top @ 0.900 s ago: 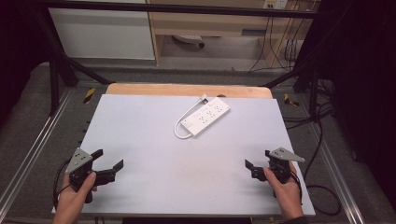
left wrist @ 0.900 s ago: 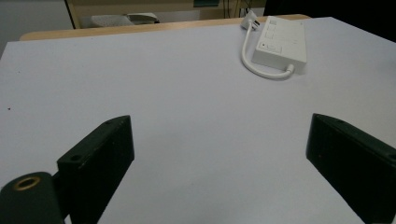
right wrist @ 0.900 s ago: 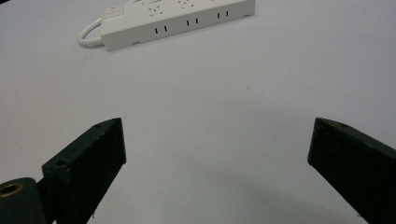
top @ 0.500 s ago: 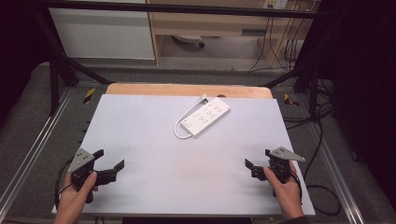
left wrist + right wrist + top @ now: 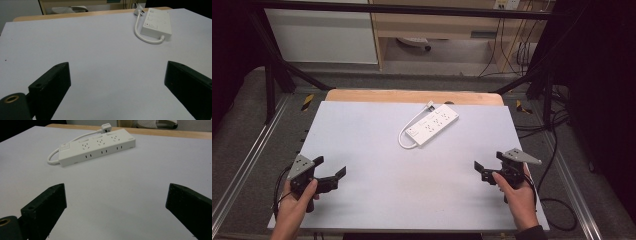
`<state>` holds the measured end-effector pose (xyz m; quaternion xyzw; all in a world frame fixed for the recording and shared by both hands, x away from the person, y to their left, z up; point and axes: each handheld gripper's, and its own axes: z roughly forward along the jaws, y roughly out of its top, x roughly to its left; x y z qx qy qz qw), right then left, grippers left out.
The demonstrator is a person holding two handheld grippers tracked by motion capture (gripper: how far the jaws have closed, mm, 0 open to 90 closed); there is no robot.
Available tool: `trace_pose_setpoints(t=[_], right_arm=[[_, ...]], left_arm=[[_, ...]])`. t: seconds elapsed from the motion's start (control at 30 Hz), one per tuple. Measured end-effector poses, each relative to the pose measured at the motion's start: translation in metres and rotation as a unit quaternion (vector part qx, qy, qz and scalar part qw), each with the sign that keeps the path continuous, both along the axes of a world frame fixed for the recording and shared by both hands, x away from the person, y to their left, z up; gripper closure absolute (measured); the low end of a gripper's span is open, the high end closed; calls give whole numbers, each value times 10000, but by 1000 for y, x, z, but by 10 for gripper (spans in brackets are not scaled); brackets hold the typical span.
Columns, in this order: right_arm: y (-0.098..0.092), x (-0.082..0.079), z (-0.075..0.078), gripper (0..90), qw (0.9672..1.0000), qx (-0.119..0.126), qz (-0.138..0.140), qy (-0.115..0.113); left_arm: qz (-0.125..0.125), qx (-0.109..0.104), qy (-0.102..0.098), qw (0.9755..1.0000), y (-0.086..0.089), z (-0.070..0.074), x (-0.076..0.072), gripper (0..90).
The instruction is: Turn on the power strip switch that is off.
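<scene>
White counter [image 5: 362,200]: one power strip [image 5: 432,124] at far centre, untouched; left tongs [image 5: 331,179] and right tongs [image 5: 485,171] spread wide, empty, near corners; likely next, reach forward.

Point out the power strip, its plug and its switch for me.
Power strip [image 5: 100,146], right gripper view, on its top face by the middle sockets.
Plug [image 5: 106,126], right gripper view, on its body.
Switch [image 5: 412,132], high view, on the strip's near end.
</scene>
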<state>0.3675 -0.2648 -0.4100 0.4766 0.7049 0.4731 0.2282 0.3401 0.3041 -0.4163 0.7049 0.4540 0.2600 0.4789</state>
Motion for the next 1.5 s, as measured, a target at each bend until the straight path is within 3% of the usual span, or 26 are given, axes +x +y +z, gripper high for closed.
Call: trace_pose_setpoints(t=[0.23,0.5,0.83,1.3,1.5], right_arm=[[5,23,19,44,10000,61,40,26],[16,48,45,42,9998,-38,74,-162],[25,68,66,51,9992,-186,-73,-359],[18,91,78,61,9992,-57,-218,-341],[20,102,80,116,9988,-55,-285,-392]], left_arm=[[-21,38,96,9999,-2,-3,13,69],[99,-33,164,9998,1,-3,7,60],[47,-38,295,9995,0,-6,4,60],[39,127,276,9995,-1,-6,3,60],[-7,139,298,9995,-3,-7,3,60]])
